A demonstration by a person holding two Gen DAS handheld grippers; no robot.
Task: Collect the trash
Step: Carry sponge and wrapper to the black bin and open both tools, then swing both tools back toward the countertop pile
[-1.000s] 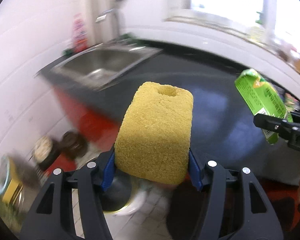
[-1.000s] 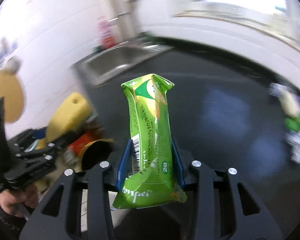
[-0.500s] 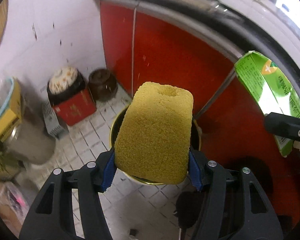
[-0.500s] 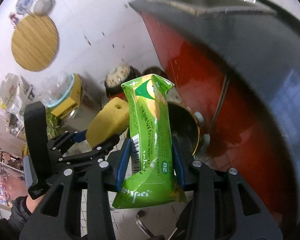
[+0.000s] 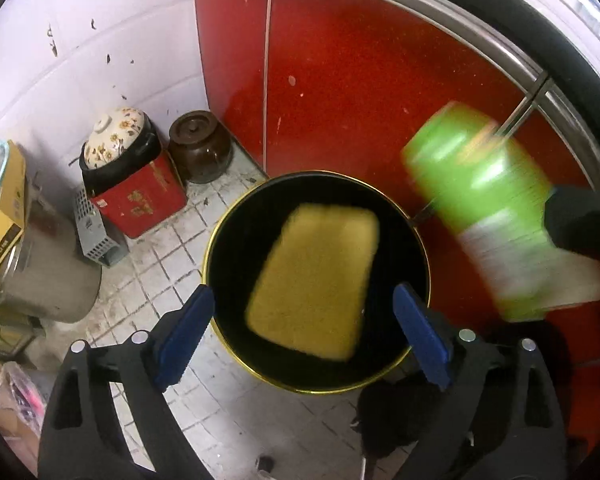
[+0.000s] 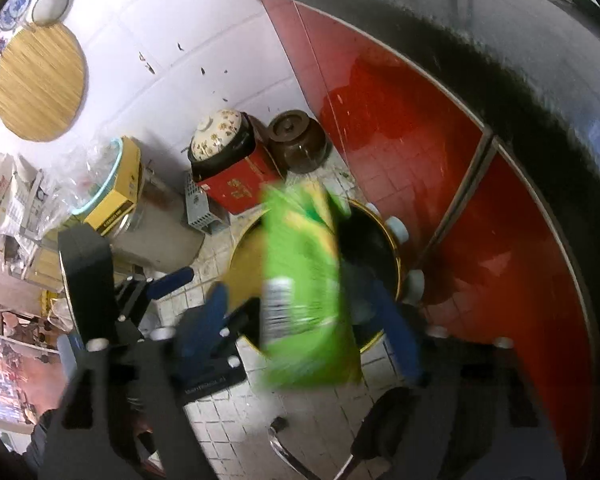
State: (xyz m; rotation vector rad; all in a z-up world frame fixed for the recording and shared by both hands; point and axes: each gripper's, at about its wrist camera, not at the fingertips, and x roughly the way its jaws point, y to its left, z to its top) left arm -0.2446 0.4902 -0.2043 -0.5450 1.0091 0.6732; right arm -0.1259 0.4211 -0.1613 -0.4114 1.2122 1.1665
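Now both things are being dropped into the bin (image 5: 414, 236), the round black one with a gold rim on the floor. To do this well, keep each gripper right over the bin's mouth and hold off pulling away until the trash is inside.

The left gripper (image 5: 304, 336) has just been opening its jaws; they stand wide, and the yellow sponge (image 5: 314, 282) is loose between them, over the bin. The right gripper (image 6: 308, 324) has just been opening too, and the green carton (image 6: 304, 280) is blurry and loose, near the bin's rim.
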